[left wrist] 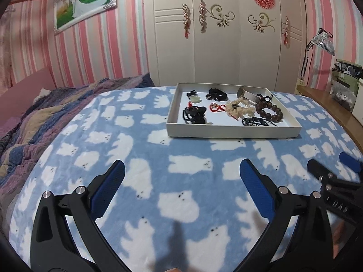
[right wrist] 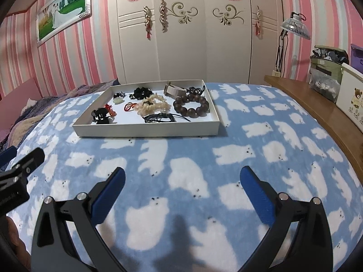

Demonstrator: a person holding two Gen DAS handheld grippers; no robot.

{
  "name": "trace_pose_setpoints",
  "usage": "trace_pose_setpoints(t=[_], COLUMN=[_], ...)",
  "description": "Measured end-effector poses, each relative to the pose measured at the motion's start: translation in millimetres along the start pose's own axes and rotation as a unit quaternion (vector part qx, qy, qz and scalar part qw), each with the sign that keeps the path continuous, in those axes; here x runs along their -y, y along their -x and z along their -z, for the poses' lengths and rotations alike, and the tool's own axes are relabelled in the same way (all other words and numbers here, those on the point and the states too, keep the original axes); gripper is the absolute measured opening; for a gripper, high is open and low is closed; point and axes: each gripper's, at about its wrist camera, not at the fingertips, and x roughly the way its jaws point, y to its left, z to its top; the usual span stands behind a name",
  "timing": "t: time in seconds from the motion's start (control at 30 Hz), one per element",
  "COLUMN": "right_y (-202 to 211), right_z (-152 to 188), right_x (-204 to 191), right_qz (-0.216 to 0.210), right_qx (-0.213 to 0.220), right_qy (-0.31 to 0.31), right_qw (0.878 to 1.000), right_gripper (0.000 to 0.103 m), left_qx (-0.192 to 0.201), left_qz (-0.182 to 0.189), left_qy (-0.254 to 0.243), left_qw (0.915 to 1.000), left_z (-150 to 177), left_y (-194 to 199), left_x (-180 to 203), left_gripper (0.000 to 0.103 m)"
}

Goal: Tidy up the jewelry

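Note:
A shallow white tray [left wrist: 231,132] [right wrist: 145,130] lies on the blue bear-print blanket. In it lie a brown bead bracelet [left wrist: 270,111] [right wrist: 191,105], a cream scrunchie [left wrist: 238,108] [right wrist: 152,106], a black hair clip [left wrist: 194,114] [right wrist: 101,115], a red cord [left wrist: 215,107] [right wrist: 128,107], a black scrunchie [left wrist: 216,94] [right wrist: 142,92], a jade pendant [left wrist: 196,99] [right wrist: 118,100], black cords [left wrist: 257,121] [right wrist: 160,117] and a watch [left wrist: 248,94] [right wrist: 174,90]. My left gripper [left wrist: 182,170] is open and empty, well short of the tray. My right gripper [right wrist: 182,176] is open and empty too.
The blanket [left wrist: 158,158] covers a bed with a striped quilt [left wrist: 34,122] at the left. A wooden ledge [right wrist: 317,111] at the right bears bags and a white box [right wrist: 350,95]. A lamp [right wrist: 292,27] and a white wardrobe [right wrist: 181,34] stand behind.

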Motion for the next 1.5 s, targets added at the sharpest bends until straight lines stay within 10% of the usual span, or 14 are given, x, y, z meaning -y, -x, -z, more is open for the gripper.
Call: trace_pose_setpoints(t=[1.5], right_y=[6], right_z=[-1], right_x=[-3], right_qz=[0.007], right_qx=[0.021], right_qy=[0.017], right_qw=[1.000], right_gripper=[0.101], left_qx=[0.022], left_qz=[0.003], left_qy=[-0.015], left_qw=[0.9996], left_z=[10], left_y=[18], left_x=[1], left_gripper=[0.100])
